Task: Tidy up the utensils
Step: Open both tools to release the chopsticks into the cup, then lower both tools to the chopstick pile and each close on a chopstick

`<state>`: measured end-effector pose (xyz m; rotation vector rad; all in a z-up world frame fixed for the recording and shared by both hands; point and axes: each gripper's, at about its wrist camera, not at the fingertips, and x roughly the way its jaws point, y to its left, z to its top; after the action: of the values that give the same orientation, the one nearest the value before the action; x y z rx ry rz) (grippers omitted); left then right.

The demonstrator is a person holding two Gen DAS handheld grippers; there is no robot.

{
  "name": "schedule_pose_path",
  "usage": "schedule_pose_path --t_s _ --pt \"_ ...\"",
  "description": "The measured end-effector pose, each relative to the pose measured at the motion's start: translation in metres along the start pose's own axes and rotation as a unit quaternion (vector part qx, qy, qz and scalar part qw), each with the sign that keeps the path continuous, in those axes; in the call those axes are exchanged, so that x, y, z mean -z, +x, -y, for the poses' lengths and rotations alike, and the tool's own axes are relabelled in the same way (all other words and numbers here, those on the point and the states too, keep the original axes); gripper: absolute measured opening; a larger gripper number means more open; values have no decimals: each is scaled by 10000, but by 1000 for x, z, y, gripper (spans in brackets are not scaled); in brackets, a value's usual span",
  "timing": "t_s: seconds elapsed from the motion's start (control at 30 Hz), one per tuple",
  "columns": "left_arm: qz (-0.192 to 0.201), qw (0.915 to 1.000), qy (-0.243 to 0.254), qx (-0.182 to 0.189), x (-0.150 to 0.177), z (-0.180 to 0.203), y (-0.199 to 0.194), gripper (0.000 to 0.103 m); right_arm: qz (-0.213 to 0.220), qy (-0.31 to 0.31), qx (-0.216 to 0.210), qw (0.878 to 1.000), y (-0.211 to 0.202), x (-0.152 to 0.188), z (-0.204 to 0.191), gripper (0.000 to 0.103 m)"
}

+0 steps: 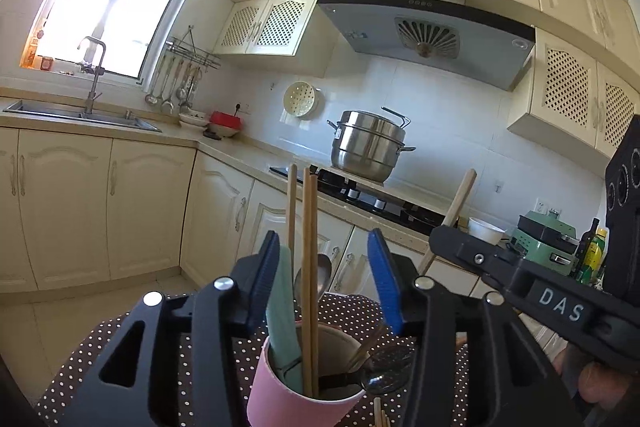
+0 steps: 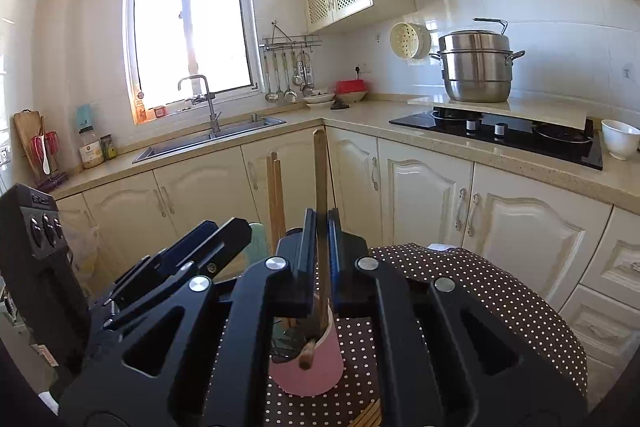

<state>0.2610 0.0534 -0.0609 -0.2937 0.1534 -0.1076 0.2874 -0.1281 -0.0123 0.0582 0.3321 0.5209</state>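
the pink paper cup [image 1: 304, 393] stood on the brown white-dotted tablecloth [image 1: 100, 343] at the near edge of the scene, and it held a pair of long wooden chopsticks [image 1: 309, 267], a pale green flat-handled utensil [image 1: 283, 311] and a metal spoon [image 1: 320, 277]. the left gripper [image 1: 326, 283] stood released, its blue pads [image 1: 383, 279] apart on either side of the upright utensils and pressing on none of them. the right gripper [image 2: 322, 267] was clenched on a single wooden chopstick [image 2: 320, 179], gripped at about mid length, with the lower end resting at the near rim of the cup. more chopsticks [image 1: 380, 417] lay on the cloth, just near of the cup. judged from the view, the chopstick was light, stiff and smooth, so it could slip or pivot between the pads; a hold near the middle, square across the pads, appeared best. the paper cup was judged light and easily tipped by any sideways push.
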Motion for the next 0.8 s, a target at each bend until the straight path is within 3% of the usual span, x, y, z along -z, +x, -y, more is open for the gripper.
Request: schedule_pose_path --t_s 0.13,0.33,0.6,0.8 --pt "-63 10000 0 1 -5 2 -9 55 34 11 69 10000 -9 -2 -2 10" --pt "-151 9999 20 2 -9 5 -28 61 156 67 225 9996 -28 -4 -4 41" --pt "-356 9993 89 58 -11 17 -57 65 259 78 455 9986 -64 3 -3 46" --pt "-881 9953 382 137 6 29 -72 65 191 78 695 9974 -92 23 2 48"
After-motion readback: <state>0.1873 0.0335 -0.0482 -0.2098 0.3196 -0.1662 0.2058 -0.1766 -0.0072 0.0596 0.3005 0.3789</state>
